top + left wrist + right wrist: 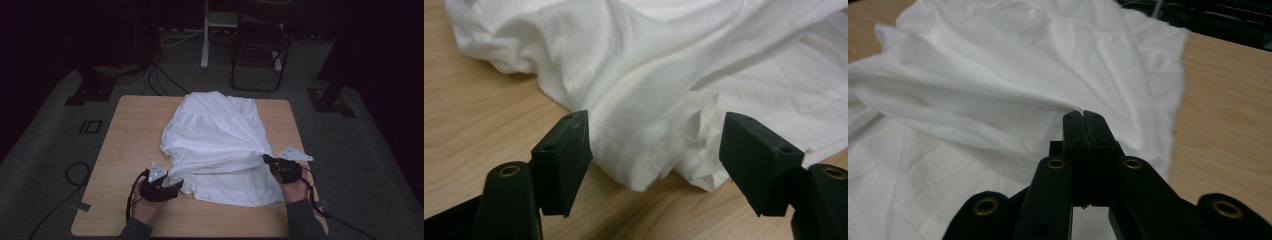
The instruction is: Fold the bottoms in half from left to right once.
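Note:
A white garment [215,135] lies crumpled across the middle and right of the wooden table [132,135]. My left gripper [176,186] is at its near left corner. In the left gripper view the jaws of that gripper [654,150] stand wide apart, with a loose fold of the cloth [649,75] lying between them, unpressed. My right gripper [267,160] is at the garment's right edge. In the right gripper view its jaws [1083,116] are closed together, pinching a raised ridge of the cloth [998,75] that pulls taut toward the tips.
Bare table shows to the left of the garment and along the near edge [200,220]. Beyond the table, on the grey floor, stand a dark folding chair [260,45] and a white post [205,35]. Cables [75,172] trail on the floor at left.

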